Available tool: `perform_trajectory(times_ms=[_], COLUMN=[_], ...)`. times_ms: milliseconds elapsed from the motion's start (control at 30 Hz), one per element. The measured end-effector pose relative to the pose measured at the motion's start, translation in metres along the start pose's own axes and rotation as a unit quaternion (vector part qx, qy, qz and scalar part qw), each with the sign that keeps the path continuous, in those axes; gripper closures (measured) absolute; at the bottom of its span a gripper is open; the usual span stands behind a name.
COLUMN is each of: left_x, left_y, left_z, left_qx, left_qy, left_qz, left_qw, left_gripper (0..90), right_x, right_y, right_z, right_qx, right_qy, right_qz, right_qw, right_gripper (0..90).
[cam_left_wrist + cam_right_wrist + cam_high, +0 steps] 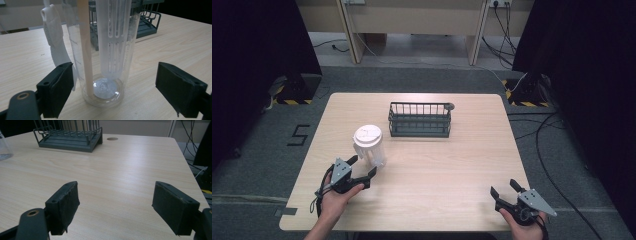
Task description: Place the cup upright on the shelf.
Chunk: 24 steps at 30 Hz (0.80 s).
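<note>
1. Clear plastic makes up the tumbler (371,147), which stands upright on the light wooden table (447,170), toward its left side and in front of the dark wire rack (420,120).
2. Seen from the high view, the tumbler carries a white lid (367,135), and the rack sits well behind it near the table's middle.
3. The left gripper (360,168) is at the tumbler's base, jaws spread wide with one on either side of it (neither pad touches the plastic in the left gripper view).
4. In the left gripper view the tumbler (105,57) shows a pale straw (86,50) running down to its bottom, a white slotted insert (113,37) hanging inside, and a white strap (56,42) dangling along its outer wall.
5. That view also shows the rack (147,22) behind the tumbler.
6. The right gripper (504,189) is held near the table's front right corner, well apart from the tumbler and the rack, with its jaws wide apart and nothing between them.
7. In the right gripper view the rack (68,135) stands far ahead on the bare wood, a round hole (112,138) in the tabletop lies just beside it, and a sliver of the tumbler (4,147) shows at the left edge.
</note>
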<state>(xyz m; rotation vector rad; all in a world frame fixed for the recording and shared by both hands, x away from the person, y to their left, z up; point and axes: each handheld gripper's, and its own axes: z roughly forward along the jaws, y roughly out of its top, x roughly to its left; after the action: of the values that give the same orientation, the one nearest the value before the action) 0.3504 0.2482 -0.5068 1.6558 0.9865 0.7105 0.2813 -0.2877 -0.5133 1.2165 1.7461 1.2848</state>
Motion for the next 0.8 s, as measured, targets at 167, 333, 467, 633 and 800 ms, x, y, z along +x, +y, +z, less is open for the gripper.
perform_trajectory(times_ms=[167, 333, 467, 633, 800], left_x=[0.004, 0.005, 0.005, 0.005, 0.005], left_y=[0.001, 0.002, 0.003, 0.004, 0.005], left_z=[0.008, 0.014, 0.022, 0.030, 0.036], left_qx=[0.004, 0.006, 0.005, 0.006, 0.007], left_qy=[0.008, 0.010, 0.008, 0.009, 0.014], left_qz=[0.002, 0.004, 0.005, 0.006, 0.015], left_qw=[1.0000, 0.9999, 0.9999, 0.9999, 0.9998], left_gripper=[14.5, 14.4, 14.4, 14.3, 14.2], right_x=[0.000, 0.000, 0.000, 0.000, 0.000], right_y=[0.000, 0.000, 0.000, 0.000, 0.000], right_z=[0.000, 0.000, 0.000, 0.000, 0.001], right_qx=[0.001, 0.003, 0.003, 0.004, 0.005], right_qy=[0.000, 0.001, 0.001, 0.001, 0.002], right_qz=[0.000, 0.000, 0.000, 0.000, 0.001], right_qw=[1.0000, 1.0000, 1.0000, 1.0000, 1.0000], right_gripper=[22.0, 22.1, 22.1, 22.2, 22.4])
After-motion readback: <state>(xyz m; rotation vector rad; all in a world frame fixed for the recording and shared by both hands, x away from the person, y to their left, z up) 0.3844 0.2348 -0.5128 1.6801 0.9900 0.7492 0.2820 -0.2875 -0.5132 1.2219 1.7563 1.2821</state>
